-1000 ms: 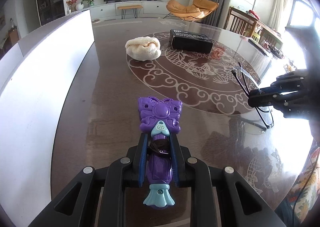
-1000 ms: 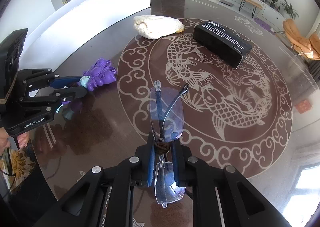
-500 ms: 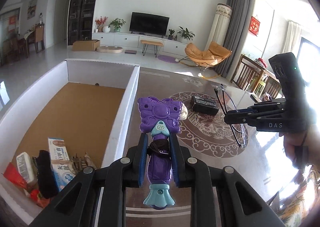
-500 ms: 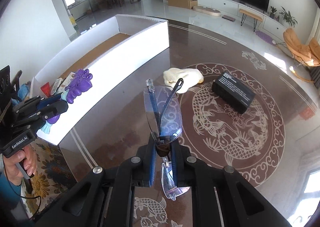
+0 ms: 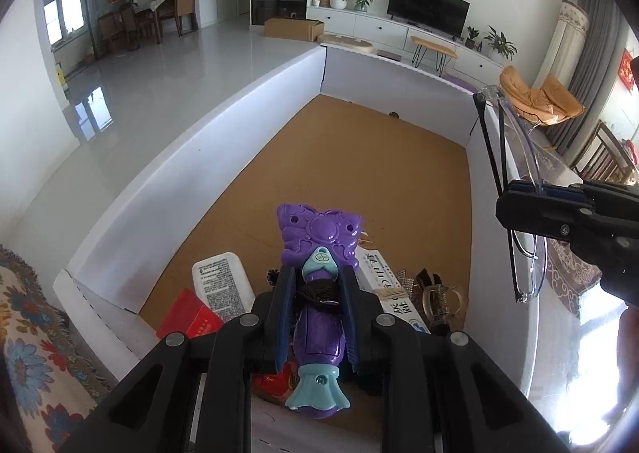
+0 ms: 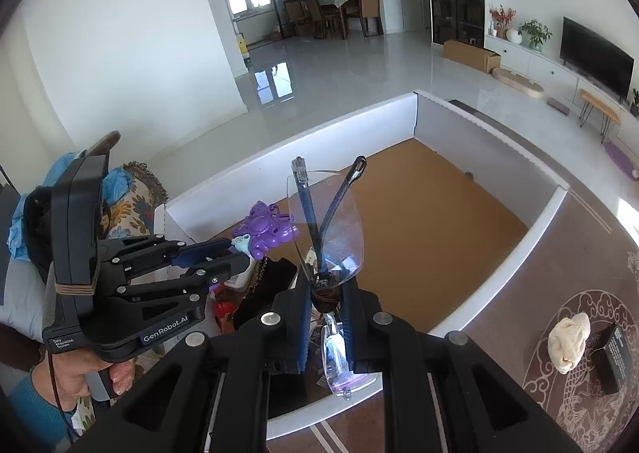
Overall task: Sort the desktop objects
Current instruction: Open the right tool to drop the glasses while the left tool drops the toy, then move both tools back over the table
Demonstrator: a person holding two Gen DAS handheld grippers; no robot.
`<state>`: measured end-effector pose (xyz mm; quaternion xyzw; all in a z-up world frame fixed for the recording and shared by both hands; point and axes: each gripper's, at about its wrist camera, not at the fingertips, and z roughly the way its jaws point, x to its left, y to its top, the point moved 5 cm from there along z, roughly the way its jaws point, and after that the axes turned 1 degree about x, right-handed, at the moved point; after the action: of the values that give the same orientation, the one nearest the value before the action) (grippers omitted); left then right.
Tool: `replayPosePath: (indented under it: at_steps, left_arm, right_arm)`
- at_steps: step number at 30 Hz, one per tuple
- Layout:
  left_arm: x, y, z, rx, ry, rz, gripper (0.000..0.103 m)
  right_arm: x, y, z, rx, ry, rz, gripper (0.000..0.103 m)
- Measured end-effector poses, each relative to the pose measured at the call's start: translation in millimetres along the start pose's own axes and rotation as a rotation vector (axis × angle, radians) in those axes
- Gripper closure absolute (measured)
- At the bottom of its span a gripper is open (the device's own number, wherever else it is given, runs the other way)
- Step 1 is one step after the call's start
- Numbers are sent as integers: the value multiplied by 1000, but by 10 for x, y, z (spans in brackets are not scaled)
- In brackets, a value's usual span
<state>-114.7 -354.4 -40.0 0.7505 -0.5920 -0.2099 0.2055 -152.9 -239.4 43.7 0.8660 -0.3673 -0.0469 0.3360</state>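
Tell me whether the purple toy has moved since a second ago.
Yes. The left gripper carried the purple toy off the table to above the white box.

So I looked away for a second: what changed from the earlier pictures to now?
Both claws carried their loads off the dark patterned table to above the white cardboard box: the left claw gripping the purple butterfly toy, the right claw the clear rimless glasses. Nothing released. The cream cloth and black box remain on the table.

"GenRobot.AI" reads on side of my left gripper [image 6: 223, 253]. Small label "Data Acquisition System" near its handle end. Print on white tube [image 5: 221, 285] and white box [image 5: 393, 289] below my left gripper too small to read.
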Motion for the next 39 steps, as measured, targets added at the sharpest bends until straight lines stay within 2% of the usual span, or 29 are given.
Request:
replayPosePath:
  at_steps: [1, 2, 3, 4, 5, 8, 13, 15, 18, 21, 24, 28, 32, 34, 39]
  left_arm:
    - [29, -22, 51, 14, 9, -15, 71]
    - [51, -38, 86, 17, 8, -32, 55]
    - [62, -52, 87, 7, 5, -46, 45]
    - [69, -61, 75, -16, 1, -57, 30]
    - [53, -62, 40, -44, -2, -61, 25]
    - [-58, -90, -35, -90, -8, -53, 25]
    - [-565, -152, -313, -158, -89, 13, 25]
    - [-901, -195, -470, -186, -137, 73, 25]
    - [-1512, -320, -628, -200, -224, 187, 23]
    - [-2104, -569, -626, -166, -318, 288, 6]
    - [-2654, -845, -356, -92, -364, 375, 3]
    - [-3217, -1139, 206, 27, -328, 462, 3]
    - [-3566, -1201, 458, 31, -270, 517, 3]
    - [-3673, -1145, 523, 27, -261, 531, 3]
    - [-3771, -1012, 674, 34, -258, 526, 3]
  right_arm:
    - [15, -20, 135, 17, 5, 11, 81]
    - [23, -48, 252, 37, 5, 25, 72]
    - [12, -76, 338, 50, -4, 43, 47]
    - [-10, -101, 379, 45, -17, 64, 27]
    - [-35, -125, 368, 20, -20, 85, 24]
    - [-154, -203, 162, -68, 5, 128, 21]
    - [-633, -499, -420, -239, -103, 165, 0]
    - [-942, -783, -599, -258, -187, 186, 0]
    - [-1571, -1368, -668, -178, -335, 236, 0]
    - [-2177, -2116, -721, -36, -471, 306, 0]
    - [-2603, -2754, -964, 34, -557, 372, 0]
    - [-2839, -3305, -1304, 53, -627, 419, 0]
    - [-2912, -3503, -1453, 12, -601, 474, 0]
    - [-2933, -3481, -1449, 10, -575, 496, 0]
    - [-2964, -3439, -1454, 10, -575, 500, 0]
